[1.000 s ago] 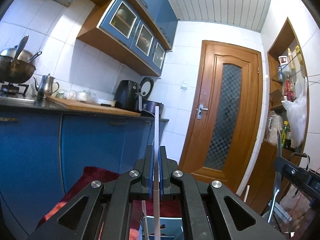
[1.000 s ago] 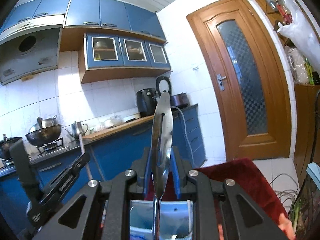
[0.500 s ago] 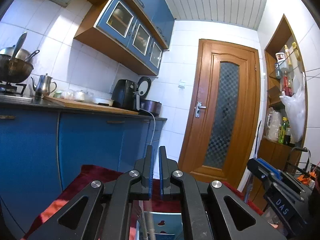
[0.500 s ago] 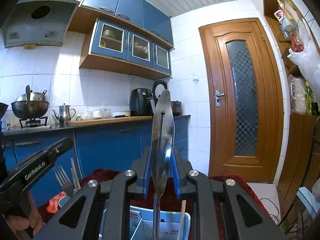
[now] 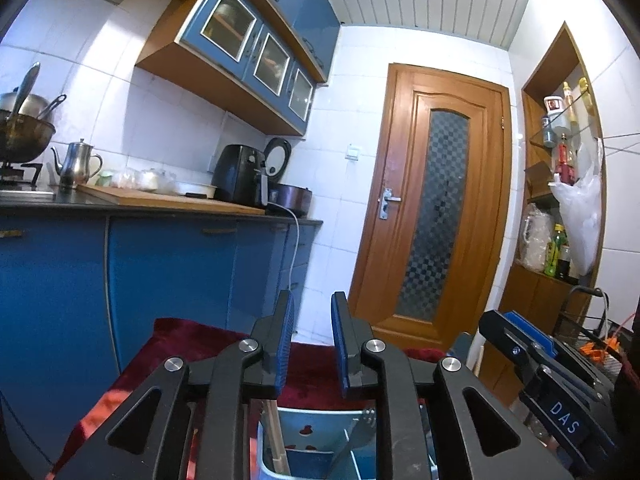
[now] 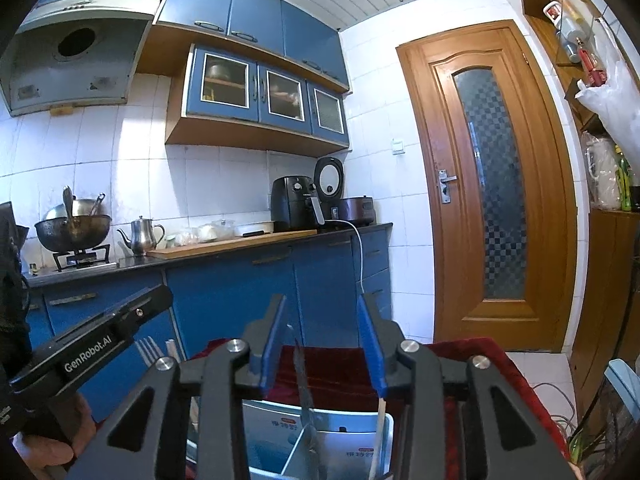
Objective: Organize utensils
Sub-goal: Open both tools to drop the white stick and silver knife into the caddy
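My left gripper point(image 5: 312, 304) points level with its jaws opening and nothing between them. Under it a wooden chopstick point(image 5: 276, 432) stands in a light-blue utensil holder point(image 5: 312, 420). My right gripper point(image 6: 322, 304) is also opening. A metal knife point(image 6: 300, 364) stands upright in the gap between its blue pads, and neither pad touches it. The knife's lower end sits in the utensil holder point(image 6: 272, 432), beside another chopstick point(image 6: 380, 416). A fork point(image 6: 147, 350) sticks up at the left, just past the left gripper's body point(image 6: 100, 340).
The holder rests on a dark red cloth point(image 5: 192, 344) over a low table. Blue kitchen cabinets point(image 6: 224, 292) with a worktop run along the left. A wooden door point(image 5: 432, 216) stands ahead and shelves point(image 5: 560, 168) line the right wall. A hand point(image 6: 48, 448) shows at the bottom left.
The left gripper let go of the chopstick, which now stands low in the holder. The right gripper opened and the knife dropped from high between its pads into the holder.
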The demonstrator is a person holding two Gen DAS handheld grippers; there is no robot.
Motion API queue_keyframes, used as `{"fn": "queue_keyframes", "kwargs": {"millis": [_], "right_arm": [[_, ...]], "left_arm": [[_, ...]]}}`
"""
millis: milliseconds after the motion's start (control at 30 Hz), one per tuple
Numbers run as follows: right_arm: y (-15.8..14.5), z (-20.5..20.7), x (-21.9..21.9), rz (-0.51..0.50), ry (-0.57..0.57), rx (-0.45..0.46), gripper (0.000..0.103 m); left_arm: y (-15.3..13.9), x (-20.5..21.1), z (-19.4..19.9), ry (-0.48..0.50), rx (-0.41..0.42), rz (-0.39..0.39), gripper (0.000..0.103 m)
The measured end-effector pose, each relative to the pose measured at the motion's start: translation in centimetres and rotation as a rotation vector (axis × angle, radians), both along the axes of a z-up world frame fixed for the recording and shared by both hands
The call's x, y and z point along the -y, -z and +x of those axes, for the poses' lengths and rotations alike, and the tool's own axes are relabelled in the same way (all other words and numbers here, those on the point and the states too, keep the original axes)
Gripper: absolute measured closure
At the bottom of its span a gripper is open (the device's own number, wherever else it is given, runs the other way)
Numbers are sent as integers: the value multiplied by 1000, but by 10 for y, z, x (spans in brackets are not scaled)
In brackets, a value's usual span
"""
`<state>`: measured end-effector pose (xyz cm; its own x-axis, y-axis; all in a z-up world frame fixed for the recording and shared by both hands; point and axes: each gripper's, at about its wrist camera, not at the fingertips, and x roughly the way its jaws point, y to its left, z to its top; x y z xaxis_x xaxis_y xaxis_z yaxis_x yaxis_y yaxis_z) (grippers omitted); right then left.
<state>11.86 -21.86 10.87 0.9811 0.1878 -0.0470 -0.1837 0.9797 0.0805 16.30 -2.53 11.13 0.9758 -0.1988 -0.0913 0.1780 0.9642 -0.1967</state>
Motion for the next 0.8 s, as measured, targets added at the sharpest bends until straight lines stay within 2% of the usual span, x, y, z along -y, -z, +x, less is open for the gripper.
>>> {"fn": "queue_keyframes", "kwargs": {"millis": [167, 533, 800], "right_arm": [[-10, -14, 1, -8, 16, -15, 64], [-23, -49, 13, 53, 3, -107, 64], [-23, -79, 8, 33, -14, -157, 64]], "left_arm": [[-9, 0, -10, 26, -36, 6, 84], [-19, -6, -49, 47, -111, 19, 84], [-18, -14, -75, 48, -162, 32, 84]]}}
